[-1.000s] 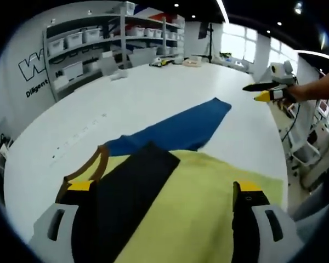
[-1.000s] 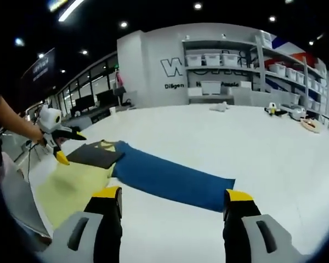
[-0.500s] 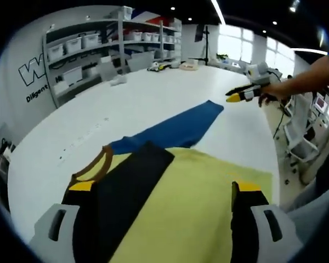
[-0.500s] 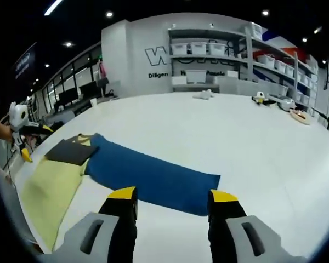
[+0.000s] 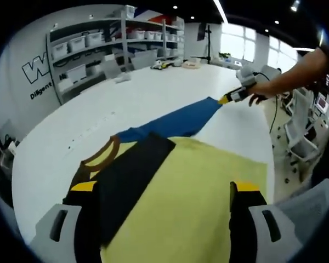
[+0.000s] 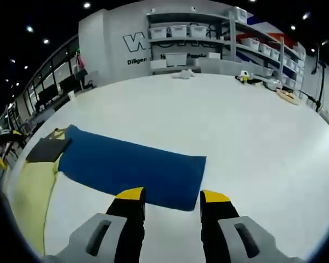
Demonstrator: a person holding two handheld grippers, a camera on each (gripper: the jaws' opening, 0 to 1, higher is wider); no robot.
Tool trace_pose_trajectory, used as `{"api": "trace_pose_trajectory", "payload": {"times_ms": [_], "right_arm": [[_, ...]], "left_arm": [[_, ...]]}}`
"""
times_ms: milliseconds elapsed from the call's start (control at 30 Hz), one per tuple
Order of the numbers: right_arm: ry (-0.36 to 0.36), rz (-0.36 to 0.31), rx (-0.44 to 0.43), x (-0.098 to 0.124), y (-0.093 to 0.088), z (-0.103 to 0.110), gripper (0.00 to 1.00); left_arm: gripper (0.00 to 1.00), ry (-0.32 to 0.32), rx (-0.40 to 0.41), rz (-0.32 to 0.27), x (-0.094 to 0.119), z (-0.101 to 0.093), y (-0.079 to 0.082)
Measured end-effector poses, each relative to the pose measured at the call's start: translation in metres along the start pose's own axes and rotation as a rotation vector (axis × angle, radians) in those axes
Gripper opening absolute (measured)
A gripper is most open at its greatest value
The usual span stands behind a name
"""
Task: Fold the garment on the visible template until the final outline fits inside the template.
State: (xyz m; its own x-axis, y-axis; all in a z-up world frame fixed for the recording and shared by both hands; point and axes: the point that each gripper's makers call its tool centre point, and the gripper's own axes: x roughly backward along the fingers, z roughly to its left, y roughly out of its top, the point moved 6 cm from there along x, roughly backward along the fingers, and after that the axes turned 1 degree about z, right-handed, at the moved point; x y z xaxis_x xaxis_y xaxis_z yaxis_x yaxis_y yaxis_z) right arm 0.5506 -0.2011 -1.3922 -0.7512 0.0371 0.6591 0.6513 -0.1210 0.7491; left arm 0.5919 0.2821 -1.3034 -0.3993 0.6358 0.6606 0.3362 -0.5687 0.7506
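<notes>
Right gripper view: right tongs [image 6: 168, 197] parted at blue sleeve [image 6: 132, 170]; left tongs [image 5: 163, 189] seemingly wide, empty.

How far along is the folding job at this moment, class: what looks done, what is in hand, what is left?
Done: one black part looks folded over the yellow garment.
In hand: nothing gripped. The right tongs sit open at the far end of the blue section; the left tongs hover open over the yellow part.
Left: the blue section lies flat, stretched across the white table, probably needing folding in.
</notes>
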Motion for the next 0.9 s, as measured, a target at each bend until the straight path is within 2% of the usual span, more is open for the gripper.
{"api": "trace_pose_trajectory", "payload": {"times_ms": [200, 233, 267, 300, 333, 433, 600, 700, 733, 867, 900], "right_arm": [[-0.044, 0.046, -0.042, -0.007, -0.011, -0.002, 0.36], [-0.056, 0.002, -0.038, -0.007, -0.006, -0.001, 0.35], [-0.054, 0.042, -0.045, -0.002, -0.01, 0.003, 0.35], [-0.053, 0.028, -0.027, -0.002, -0.006, 0.004, 0.35], [-0.057, 0.026, -0.022, 0.0, -0.005, 0.008, 0.33], [-0.055, 0.034, 0.075, 0.003, -0.002, 0.015, 0.26], [-0.069, 0.032, 0.046, 0.005, -0.002, 0.014, 0.21], [-0.069, 0.04, 0.057, 0.005, 0.0, 0.012, 0.0], [-0.073, 0.047, 0.061, 0.005, -0.001, 0.011, 0.0], [-0.043, 0.056, -0.007, 0.005, -0.002, 0.015, 0.0], [-0.045, 0.039, -0.001, 0.007, -0.001, 0.016, 0.0]], "left_arm": [[0.93, 0.01, 0.002, 0.011, 0.011, 0.002, -0.01], [0.93, 0.014, 0.009, 0.014, 0.014, 0.003, -0.012], [0.93, 0.017, 0.015, 0.014, 0.015, 0.004, -0.012], [0.93, 0.021, 0.017, 0.014, 0.016, 0.005, -0.013], [0.92, 0.025, 0.018, 0.013, 0.018, 0.006, -0.014], [0.92, 0.032, 0.022, 0.016, 0.022, 0.008, -0.017], [0.91, 0.04, 0.032, 0.017, 0.029, 0.008, -0.022], [0.9, 0.044, 0.04, 0.018, 0.034, 0.009, -0.028], [0.9, 0.046, 0.04, 0.02, 0.035, 0.009, -0.029], [0.9, 0.058, 0.051, 0.027, 0.043, 0.012, -0.037], [0.9, 0.061, 0.055, 0.026, 0.045, 0.012, -0.039]]}}
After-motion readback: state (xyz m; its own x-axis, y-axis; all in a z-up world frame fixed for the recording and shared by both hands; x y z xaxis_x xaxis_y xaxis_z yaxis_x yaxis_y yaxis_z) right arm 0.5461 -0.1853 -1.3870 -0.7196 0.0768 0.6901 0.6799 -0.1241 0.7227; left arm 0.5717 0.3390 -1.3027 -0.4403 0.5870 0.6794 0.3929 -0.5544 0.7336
